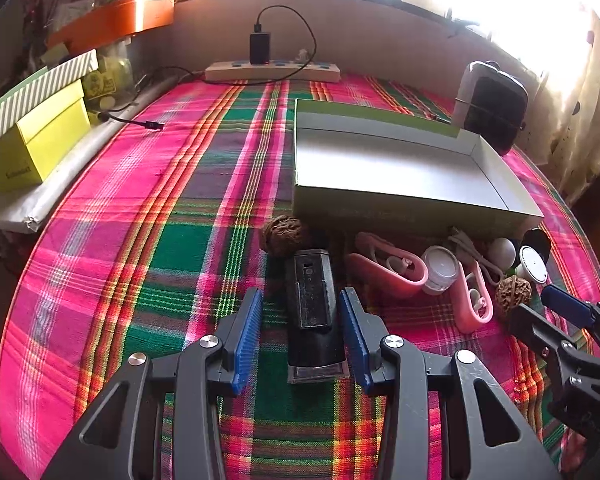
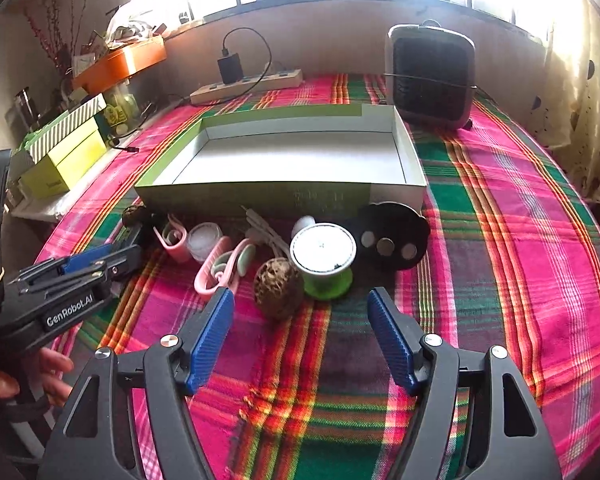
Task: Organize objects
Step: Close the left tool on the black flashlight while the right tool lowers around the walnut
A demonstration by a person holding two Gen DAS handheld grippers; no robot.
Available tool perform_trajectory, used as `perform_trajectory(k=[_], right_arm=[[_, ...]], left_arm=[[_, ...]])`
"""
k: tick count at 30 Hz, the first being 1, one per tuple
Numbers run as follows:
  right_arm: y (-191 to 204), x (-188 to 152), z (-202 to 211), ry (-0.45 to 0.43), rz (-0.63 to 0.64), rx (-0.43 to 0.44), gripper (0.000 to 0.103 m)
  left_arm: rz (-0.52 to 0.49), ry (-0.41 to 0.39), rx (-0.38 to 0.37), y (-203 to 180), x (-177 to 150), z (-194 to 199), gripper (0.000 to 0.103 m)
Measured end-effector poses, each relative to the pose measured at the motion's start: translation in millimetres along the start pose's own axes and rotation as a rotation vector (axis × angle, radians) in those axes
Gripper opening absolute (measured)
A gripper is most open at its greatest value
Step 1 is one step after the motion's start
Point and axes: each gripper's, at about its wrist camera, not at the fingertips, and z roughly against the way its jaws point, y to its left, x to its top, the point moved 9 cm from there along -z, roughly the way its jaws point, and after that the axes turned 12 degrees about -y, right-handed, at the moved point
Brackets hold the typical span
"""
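the left gripper [image 1: 300, 336] is held with its jaws apart on either side of a black device [image 1: 314, 312] lying on the plaid cloth [image 1: 140, 220]; a gap shows on both sides and the pads are not pressed on it. the right gripper [image 2: 300, 344] is also spread wide, with nothing between its jaws, and only bare cloth lies under it, a walnut [image 2: 278, 286] sitting just ahead of its left pad.

the things to be tidied are gathered in a row along the near wall of the open box [image 2: 284, 196], which is seen to be empty: a second walnut [image 1: 284, 236] by the box's left corner, pink clips [image 1: 388, 274], a small white jar [image 1: 440, 270], a green spool [image 2: 324, 258] and a black tray with coins [image 2: 392, 242].

several risks are judged from here. the black device could be gripped off-centre and tipped out, since it is long and smooth. the walnut touching its far end could be knocked and rolled away across the cloth. the two grippers are close together, so a collision could be caused if both are swung toward the box at once. the cloth could be snagged and dragged by a low pad.

"genrobot.ai" is read on the side of the left gripper in the right wrist view. writing on the yellow box [image 1: 36, 148] at the left edge is too small to be read.
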Motion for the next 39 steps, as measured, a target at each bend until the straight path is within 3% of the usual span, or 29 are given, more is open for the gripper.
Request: perform_trajectory(k=[9, 39], right_arm=[[4.5, 3.7, -9.2, 0.008, -0.024, -0.002, 0.056], [5.3, 2.7, -15.3, 0.029, -0.012, -0.026, 0.034]], left_arm=[[-0.002, 0.001, -0.014, 4.6, 1.9, -1.6, 0.038], [0.011, -0.001, -0.027, 0.5, 2.5, -3.7, 0.038]])
